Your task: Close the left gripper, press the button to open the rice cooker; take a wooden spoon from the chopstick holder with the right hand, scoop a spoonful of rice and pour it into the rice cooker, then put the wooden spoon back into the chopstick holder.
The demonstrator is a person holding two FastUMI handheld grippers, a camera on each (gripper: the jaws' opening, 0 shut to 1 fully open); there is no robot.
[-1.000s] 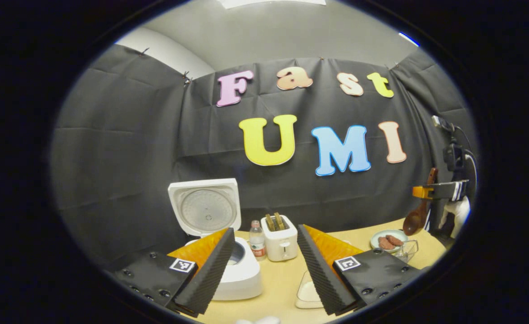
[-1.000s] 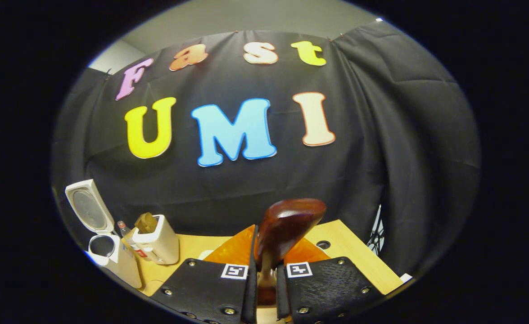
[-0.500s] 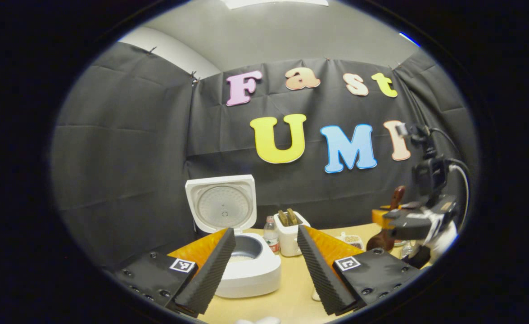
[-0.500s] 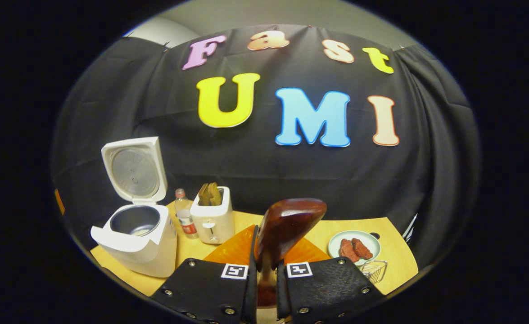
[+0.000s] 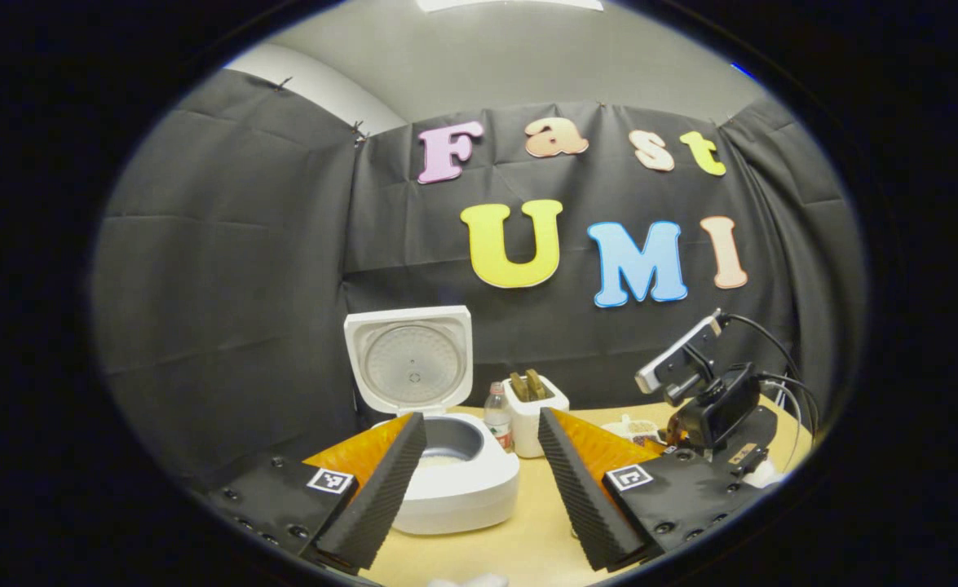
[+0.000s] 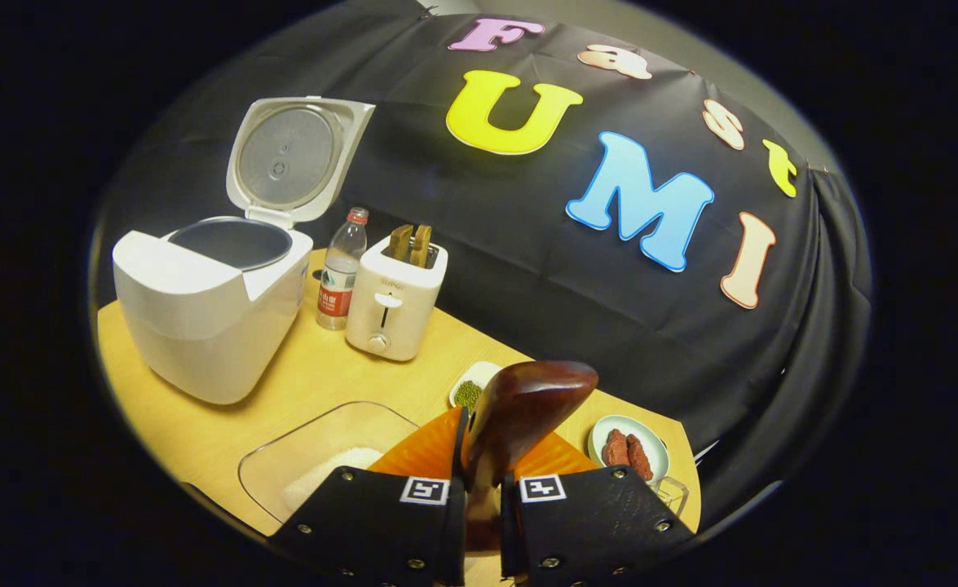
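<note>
Black cloth backs the booth, and a light wooden table [image 6: 315,383] sits in front of it.

Going left to right in the right gripper view, we see:
- rice cooker [image 6: 201,314], white, lid [image 6: 291,159] standing up and open, and the inner pot's rim is visible. It sits at the table's far left.
- water bottle [image 6: 340,273] just beside it, upright.
- white toaster [image 6: 393,297] next to the bottle, two slices of bread standing in its slots.
- clear container [image 6: 324,456] nearer to us, low on the table, with white rice in it.
- small dish of green beans [image 6: 469,393] just behind the spoon's bowl.
- right gripper [image 6: 479,505]: its fingers are drawn in narrow, both pressing the handle of the wooden spoon [image 6: 519,408]. The spoon's bowl sticks up and forward beyond the fingertips. We can't tell whether anything is in the bowl; we see its back side.
- plate [image 6: 633,444] with reddish meat pieces to the right of the spoon, and a wire basket's edge right beside it.

Left gripper view, same order:
- left gripper [image 5: 479,481]: fingers spread wide, holding nothing and touching nothing. It hangs above the table.
- the cooker sits between and behind the fingers, slightly left, and white rice shows in the pot's bottom.
- bottle and toaster are behind it, centre.
- far right: the other gripper's body with its camera mount and cables, low over the table. Its fingertips are hidden from here.

We can't make out the chopstick holder.
</note>
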